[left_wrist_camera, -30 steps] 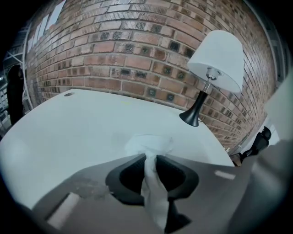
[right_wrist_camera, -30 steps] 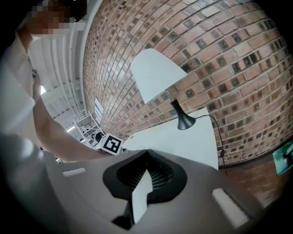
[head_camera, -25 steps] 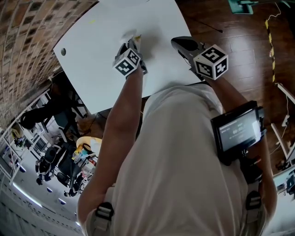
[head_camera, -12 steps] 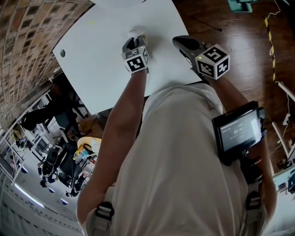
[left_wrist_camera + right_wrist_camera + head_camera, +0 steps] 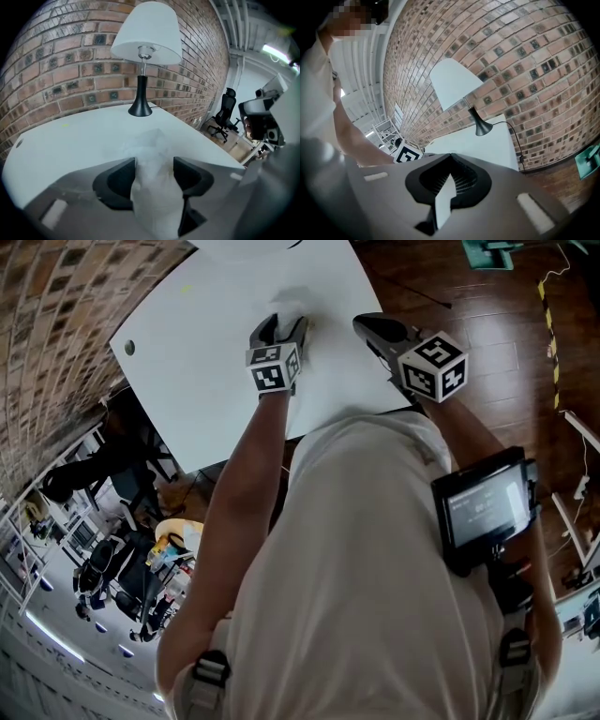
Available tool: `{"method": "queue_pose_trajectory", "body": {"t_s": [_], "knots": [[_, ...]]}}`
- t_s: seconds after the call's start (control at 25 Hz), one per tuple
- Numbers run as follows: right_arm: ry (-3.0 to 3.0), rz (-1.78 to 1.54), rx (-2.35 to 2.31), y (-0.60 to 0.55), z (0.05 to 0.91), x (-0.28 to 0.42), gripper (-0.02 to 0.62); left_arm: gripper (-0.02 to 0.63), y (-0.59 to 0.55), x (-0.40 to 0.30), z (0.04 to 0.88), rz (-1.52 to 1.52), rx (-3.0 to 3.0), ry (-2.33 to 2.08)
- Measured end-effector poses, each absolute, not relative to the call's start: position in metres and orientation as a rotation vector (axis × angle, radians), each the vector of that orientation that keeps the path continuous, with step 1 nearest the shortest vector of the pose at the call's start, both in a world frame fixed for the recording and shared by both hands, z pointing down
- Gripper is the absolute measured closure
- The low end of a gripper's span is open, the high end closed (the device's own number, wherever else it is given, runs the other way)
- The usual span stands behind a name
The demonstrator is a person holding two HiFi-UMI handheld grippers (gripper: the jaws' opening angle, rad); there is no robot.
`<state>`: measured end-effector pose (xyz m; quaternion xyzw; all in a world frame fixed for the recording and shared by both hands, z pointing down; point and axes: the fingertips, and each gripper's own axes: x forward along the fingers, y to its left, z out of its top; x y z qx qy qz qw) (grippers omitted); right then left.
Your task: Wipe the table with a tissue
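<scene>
Left gripper view: crumpled white tissue [image 5: 154,187] sits btwn the jaws of the left gripper [image 5: 154,164]. The jaws have just been opening and now stand spread, w/ the wad loose in the gap. Its front edge spills ahead of the tips onto the white tabletop [image 5: 70,140]. Can't tell if the pads brush the tissue's sides. Straight ahead of the gripper, at the far side of the tabletop, stands a black-stemmed lamp [image 5: 143,56] w/ a white shade, brick wall [image 5: 56,61] right behind it. Off to the gripper's right, past the tabletop edge, a black office chair [image 5: 225,115]. Head view: left gripper is over the tabletop, tissue at its tips. The right gripper [image 5: 375,326] is to its right near the tabletop's edge, apart from the tissue. Right gripper view: jaws pressed together, tips meeting, nothing btwn them.
</scene>
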<state>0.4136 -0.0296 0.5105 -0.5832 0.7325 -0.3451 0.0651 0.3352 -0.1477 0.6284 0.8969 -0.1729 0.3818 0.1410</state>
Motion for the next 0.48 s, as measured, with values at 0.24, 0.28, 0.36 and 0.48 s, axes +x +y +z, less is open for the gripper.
{"method": "queue_pose_trajectory", "body": {"t_s": [0.24, 0.28, 0.36, 0.48], "knots": [[2.220, -1.046, -1.747, -0.031, 0.510, 0.410, 0.589, 0.449, -0.149, 0.327, 0.624, 1.134, 2.600, -0.473], [2.218, -1.049, -1.747, -0.030, 0.510, 0.410, 0.589, 0.498, -0.153, 0.324, 0.626, 1.143, 2.583, -0.494], [2.211, -1.051, -1.752, -0.029, 0.511, 0.411, 0.589, 0.514, -0.160, 0.322, 0.631, 1.139, 2.548, -0.531], [2.197, -1.048, -1.763, -0.027, 0.512, 0.415, 0.589, 0.534, -0.164, 0.324, 0.633, 1.111, 2.505, -0.561]]}}
